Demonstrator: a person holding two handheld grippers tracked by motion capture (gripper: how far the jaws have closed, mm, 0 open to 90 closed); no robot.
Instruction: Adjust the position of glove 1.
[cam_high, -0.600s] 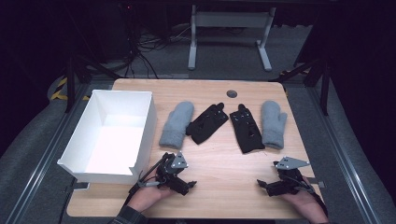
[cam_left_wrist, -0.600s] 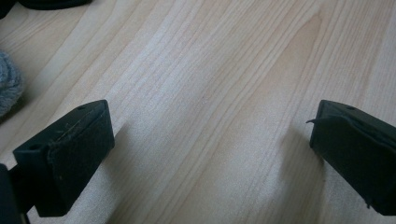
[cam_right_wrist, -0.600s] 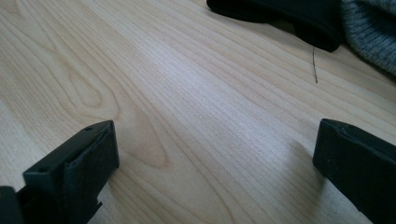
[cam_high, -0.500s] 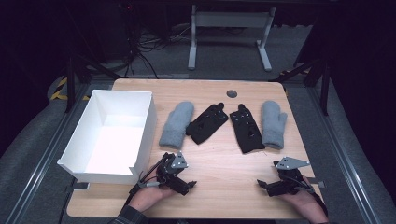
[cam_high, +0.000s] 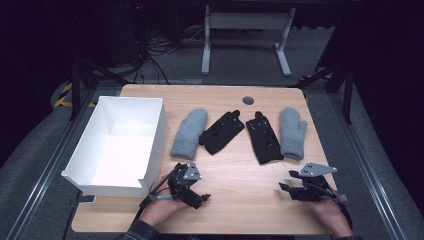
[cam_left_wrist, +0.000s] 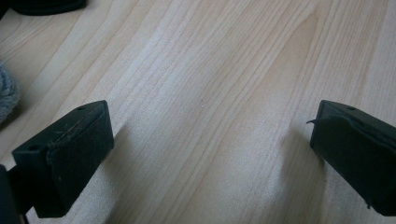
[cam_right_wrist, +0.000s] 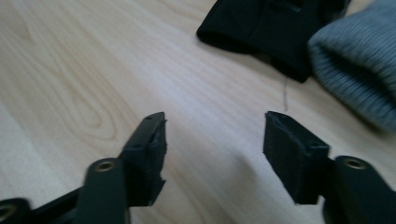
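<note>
Your left gripper (cam_high: 196, 192) and right gripper (cam_high: 290, 188) sit released, unmoved, near the half-cropped grey knitted mitten (cam_right_wrist: 359, 65).

Wooden table (cam_high: 235, 200): white box (cam_high: 120, 145) left; grey mittens (cam_high: 190, 132), black gloves (cam_high: 222, 131) in row.

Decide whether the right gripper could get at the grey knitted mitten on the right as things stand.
Probably yes: the right gripper has open, empty jaws, and bare wooden table lies between it and the grey knitted mitten, with the black glove off to one side.
</note>
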